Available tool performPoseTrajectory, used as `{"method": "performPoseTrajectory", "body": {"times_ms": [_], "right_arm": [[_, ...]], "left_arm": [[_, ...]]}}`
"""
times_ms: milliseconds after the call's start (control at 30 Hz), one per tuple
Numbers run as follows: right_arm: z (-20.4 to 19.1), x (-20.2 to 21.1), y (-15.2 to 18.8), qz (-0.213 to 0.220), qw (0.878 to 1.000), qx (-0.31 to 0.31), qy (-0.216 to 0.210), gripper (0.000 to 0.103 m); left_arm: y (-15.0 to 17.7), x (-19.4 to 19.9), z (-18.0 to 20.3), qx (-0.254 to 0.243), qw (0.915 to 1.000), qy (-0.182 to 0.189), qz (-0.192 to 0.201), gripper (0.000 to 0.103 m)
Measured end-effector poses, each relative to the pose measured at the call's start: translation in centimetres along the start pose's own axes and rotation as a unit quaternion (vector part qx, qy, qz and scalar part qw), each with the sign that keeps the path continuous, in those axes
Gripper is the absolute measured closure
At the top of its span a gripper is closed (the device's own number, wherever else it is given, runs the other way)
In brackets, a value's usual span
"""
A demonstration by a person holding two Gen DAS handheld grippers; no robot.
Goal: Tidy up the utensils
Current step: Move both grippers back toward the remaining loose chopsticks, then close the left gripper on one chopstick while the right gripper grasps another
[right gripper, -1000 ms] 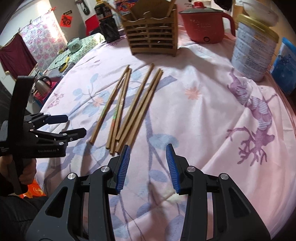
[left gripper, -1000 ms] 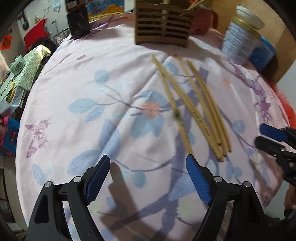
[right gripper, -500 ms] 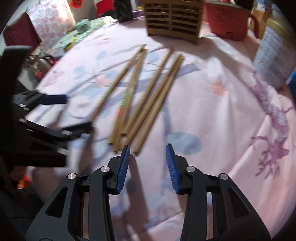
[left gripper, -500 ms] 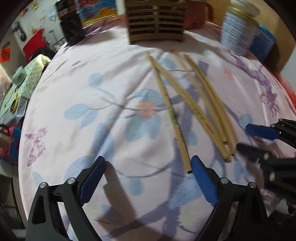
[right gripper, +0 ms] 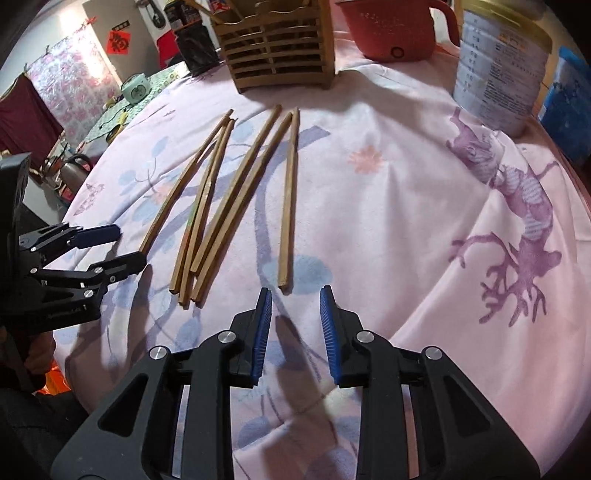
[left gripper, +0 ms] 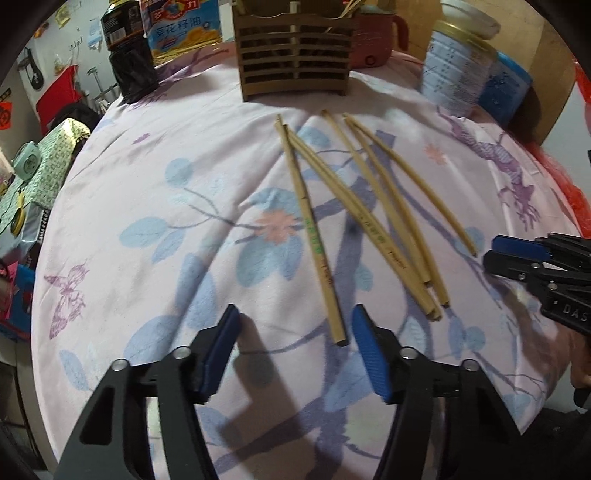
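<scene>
My left tool [left gripper: 291, 325] has its blue pads spread wide with nothing between them; the near end of the leftmost chopstick [left gripper: 314, 240] lies just ahead, close to the right pad. My right tool [right gripper: 295, 306] is parted more narrowly, also empty, and the near end of the rightmost chopstick [right gripper: 290, 195] sits just ahead of its gap. The remaining chopsticks [right gripper: 218, 206] fan out ahead and to its left on the floral cloth of the surface [right gripper: 406, 221]. Straight beyond them stands the slatted wooden holder [left gripper: 295, 55], nothing lying between it and the chopsticks' far tips. Around it I see a dark bottle [left gripper: 127, 55] to the left, a red pot [right gripper: 391, 29] behind and right, and a tall tin [right gripper: 498, 70] further right.
</scene>
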State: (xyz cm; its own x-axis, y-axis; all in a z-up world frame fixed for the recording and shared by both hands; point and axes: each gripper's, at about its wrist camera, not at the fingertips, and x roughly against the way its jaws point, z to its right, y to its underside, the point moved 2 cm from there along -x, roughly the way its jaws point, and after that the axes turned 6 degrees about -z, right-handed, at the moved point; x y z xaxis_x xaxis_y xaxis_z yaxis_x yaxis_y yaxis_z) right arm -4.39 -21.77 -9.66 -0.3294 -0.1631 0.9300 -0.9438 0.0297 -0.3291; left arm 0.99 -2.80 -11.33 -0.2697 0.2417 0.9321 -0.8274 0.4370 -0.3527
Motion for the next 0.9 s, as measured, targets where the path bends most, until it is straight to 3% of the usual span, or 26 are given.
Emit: {"method": "performPoseTrajectory", "body": {"times_ms": [267,400,433,467,500,667,900], "right_arm": [[-0.4,-0.5,-0.4,0.002,1.0,0.002,-0.005,0.074],[-0.8,-1.2,-0.6,0.007,1.0,0.011,0.003,0.075],[-0.9,-1.3,-0.6,0.011,1.0,0.017,0.009,0.078],[-1.0,-1.4,-0.7,0.013,1.0,0.022,0.016,0.093],[-0.9,-1.4,-0.6,0.013,1.0,0.019,0.011,0.096],[-0.3,-0.6,-0.5,0.018,1.0,0.006,0.008,0.096],[0.3,3.1,-1.3,0.067,0.998,-0.005,0.02,0.096]], "left_arm": [[0.1,0.3,0.3,0.001,0.9991,0.04,0.01,0.073],[0.4,0.3,1.7,-0.03,0.9987,0.039,0.012,0.075],[0.5,0.2,2.1,-0.04,0.9986,0.03,0.015,0.075],[0.5,0.2,2.2,-0.045,0.9985,0.025,0.018,0.083],[0.5,0.1,2.3,-0.046,0.9985,0.024,0.019,0.093],[0.0,0.9,1.3,-0.025,0.9989,0.031,0.022,0.097],[-2.0,4.9,0.5,-0.012,0.9974,0.024,0.067,0.097]]}}
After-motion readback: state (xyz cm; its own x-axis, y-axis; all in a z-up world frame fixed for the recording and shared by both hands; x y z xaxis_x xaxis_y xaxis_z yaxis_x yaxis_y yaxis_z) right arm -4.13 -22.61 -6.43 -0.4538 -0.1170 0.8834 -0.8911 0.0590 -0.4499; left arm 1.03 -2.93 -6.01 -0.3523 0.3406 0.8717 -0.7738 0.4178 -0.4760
